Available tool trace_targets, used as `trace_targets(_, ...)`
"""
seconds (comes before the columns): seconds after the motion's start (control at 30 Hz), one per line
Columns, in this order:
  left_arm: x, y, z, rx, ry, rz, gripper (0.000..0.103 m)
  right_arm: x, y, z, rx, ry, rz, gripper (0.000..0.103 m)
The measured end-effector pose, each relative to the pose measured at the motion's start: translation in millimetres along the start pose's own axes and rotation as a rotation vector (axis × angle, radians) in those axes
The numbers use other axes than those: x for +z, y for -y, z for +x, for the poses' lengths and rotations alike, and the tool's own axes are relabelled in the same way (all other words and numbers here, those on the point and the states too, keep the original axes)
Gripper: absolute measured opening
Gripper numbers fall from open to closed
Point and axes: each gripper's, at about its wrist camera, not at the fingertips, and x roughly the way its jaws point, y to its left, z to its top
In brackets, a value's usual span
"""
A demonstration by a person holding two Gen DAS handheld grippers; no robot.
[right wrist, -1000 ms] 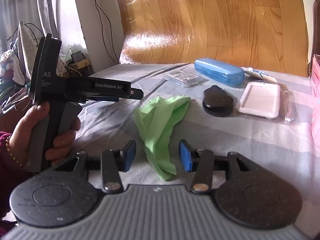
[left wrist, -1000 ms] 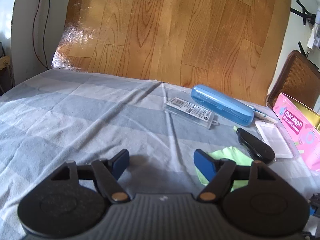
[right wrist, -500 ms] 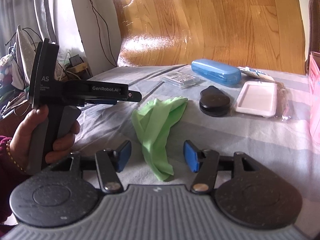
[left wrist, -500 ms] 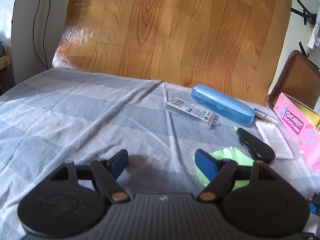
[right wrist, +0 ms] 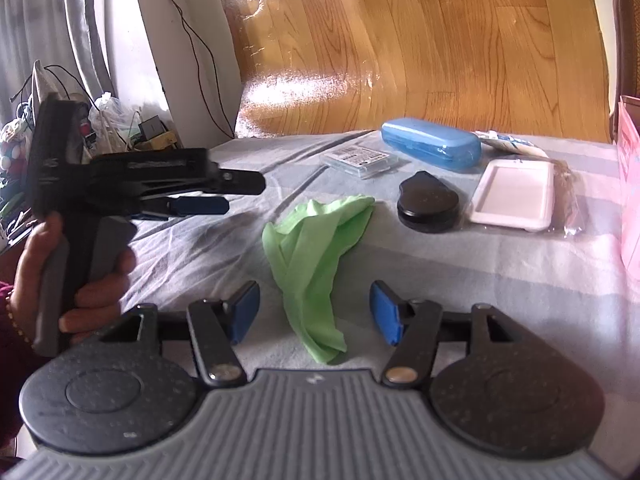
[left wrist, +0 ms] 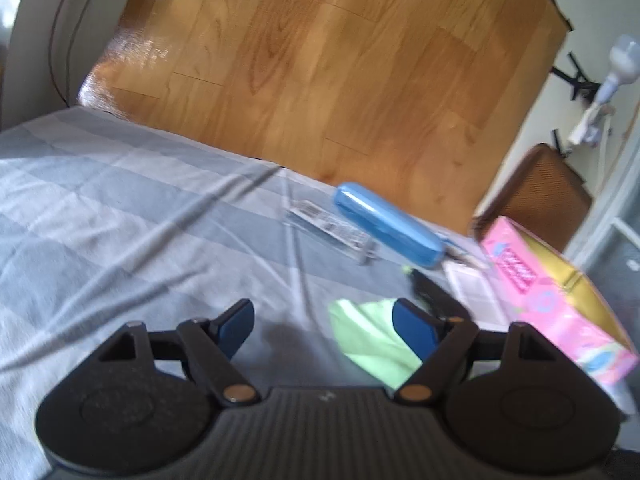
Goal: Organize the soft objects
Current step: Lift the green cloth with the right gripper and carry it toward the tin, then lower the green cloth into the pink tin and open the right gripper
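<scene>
Green cloth (right wrist: pixel 316 256) lies crumpled on the surface w/ its long axis running away from the right tongs (right wrist: pixel 314 312), near end btwn their just-widened, empty jaws; left tongs (left wrist: pixel 324 320), open & empty, sit further off.

Prob. a home, maybe a bedroom: grey checked sheet (right wrist: pixel 460 280) spread as work surface, wood-look flooring sheet (right wrist: pixel 420 40) propped behind it, wicker chair (left wrist: pixel 540 196) right of sheet, curtain (right wrist: pixel 40 20) and tangled cables (right wrist: pixel 120 128) left of it.
</scene>
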Motion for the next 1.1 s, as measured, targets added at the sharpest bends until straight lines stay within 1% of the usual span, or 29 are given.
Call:
trace_targets(0.07, 0, 17, -3, -0.059, -0.022, 0.038, 0.078, 0, 1, 0, 0.004, -0.001, 0.005, 0.065)
trace_targets(0.1, -1, 26, 0, -0.077, -0.043, 0.056, 0.079, 0, 1, 0, 0.007, -0.003, 0.004, 0.065)
trace_targets(0.2, -3, 46, 15, -0.108, -0.122, 0.070, 0.079, 0, 1, 0, 0.014, -0.004, 0.006, 0.065)
trace_targets(0.27, -7, 55, 19, -0.133, -0.141, 0.070, 0.079, 0, 1, -1, 0.010, 0.005, 0.011, 0.065)
trace_targets(0.33, -10, 60, 22, -0.153, -0.154, 0.069, 0.085, -1, 3, -4, 0.014, 0.021, 0.019, 0.065)
trace_targets(0.37, -11, 63, 24, -0.156, -0.160, 0.074, 0.085, -1, 4, -4, 0.014, 0.023, 0.024, 0.065)
trace_targets(0.47, -13, 67, 24, -0.137, -0.165, 0.094, 0.086, -1, 5, -3, 0.022, 0.013, 0.034, 0.065)
trace_targets(0.7, -1, 71, 22, -0.081, -0.163, 0.124, 0.085, -2, 5, -8, 0.034, 0.045, 0.033, 0.065)
trace_targets(0.77, -2, 75, 25, -0.061, -0.179, 0.145, 0.084, -3, 6, -9, 0.038, 0.051, 0.032, 0.065)
trace_targets(0.87, -8, 79, 33, -0.008, -0.204, 0.166, 0.080, -2, 4, -8, 0.045, 0.041, 0.017, 0.064)
trace_targets(0.9, -11, 79, 37, 0.004, -0.214, 0.173, 0.074, -2, 2, -5, 0.047, 0.026, 0.004, 0.062)
trace_targets(0.93, -16, 78, 39, 0.017, -0.202, 0.188, 0.063, -2, 0, -1, 0.041, 0.004, -0.011, 0.040)
trace_targets(0.97, -21, 81, 38, 0.041, -0.184, 0.215, 0.053, -2, -1, 5, 0.038, -0.038, -0.020, 0.019)
trace_targets(1.0, -24, 87, 36, 0.083, -0.175, 0.255, 0.039, -1, -1, 7, 0.039, -0.048, -0.018, 0.006)
trace_targets(1.03, -26, 92, 36, 0.088, -0.186, 0.285, 0.018, -1, -1, 6, 0.042, -0.042, -0.016, 0.006)
trace_targets(1.07, -26, 95, 36, 0.034, -0.221, 0.279, 0.008, -1, 1, 3, 0.046, -0.029, -0.011, 0.006)
trace_targets(1.1, -26, 97, 36, -0.001, -0.245, 0.248, 0.006, -2, 2, -1, 0.045, -0.012, -0.005, 0.006)
